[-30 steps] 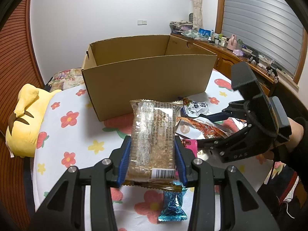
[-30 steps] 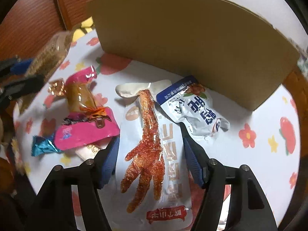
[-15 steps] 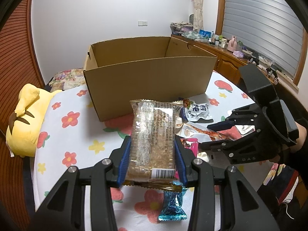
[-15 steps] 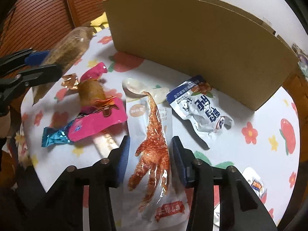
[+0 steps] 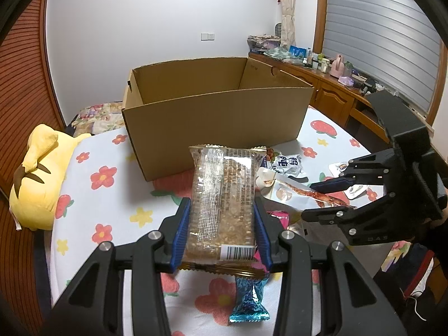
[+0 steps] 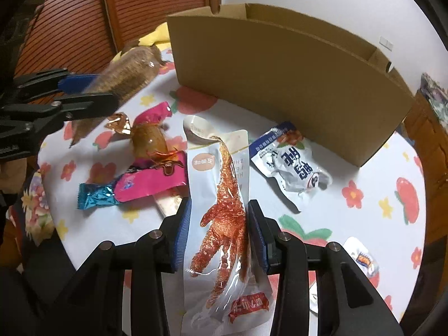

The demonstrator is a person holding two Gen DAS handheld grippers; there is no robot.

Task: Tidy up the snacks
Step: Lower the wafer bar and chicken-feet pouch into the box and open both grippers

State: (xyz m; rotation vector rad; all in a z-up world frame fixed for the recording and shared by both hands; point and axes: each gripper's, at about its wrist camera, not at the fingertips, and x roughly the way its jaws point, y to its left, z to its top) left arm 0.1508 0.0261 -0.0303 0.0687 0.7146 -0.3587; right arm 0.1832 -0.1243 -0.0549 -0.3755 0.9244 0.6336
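left gripper (image 5: 222, 232): clamped on the grain bar (image 5: 222, 201), pads on its two long edges, bar raised off the table (image 5: 92, 201) and pointing toward the box (image 5: 212, 117).
right gripper (image 6: 218, 232): jaws have just been closing; now pinched on the chicken-foot pouch (image 6: 221, 218) across its width. Seen from the left camera the pouch is lifted at the gripped end.
box: open-topped cardboard, far side of the table, nothing visible inside from these views.
loose snacks: white-blue pouch (image 6: 291, 165) near the box wall; pink pack (image 6: 151, 182), blue foil candy (image 6: 95, 196) and gold-twist roll (image 6: 148, 142) clustered left of the chicken-foot pouch; a small sachet (image 6: 361, 254) near right.
risk, pouch: limp film, gripped low; its free far end may droop and catch the box rim, or drag the roll and pink pack beside it.
risk, slip: slick film buckles between the pads; a quick swing could let it slide out.
risk, bar: long and held at one end; may tip in the pads or strike the near box wall if carried low.
risk, grippers: both sit close together near the box; paths could cross.
writing, bar: barcode at near end; fine print, unreadable.
writing, pouches: Chinese characters on a red band and on the white-blue pouch; brand not legible to me.
writing, gripper body: letters "DAS" partly visible.
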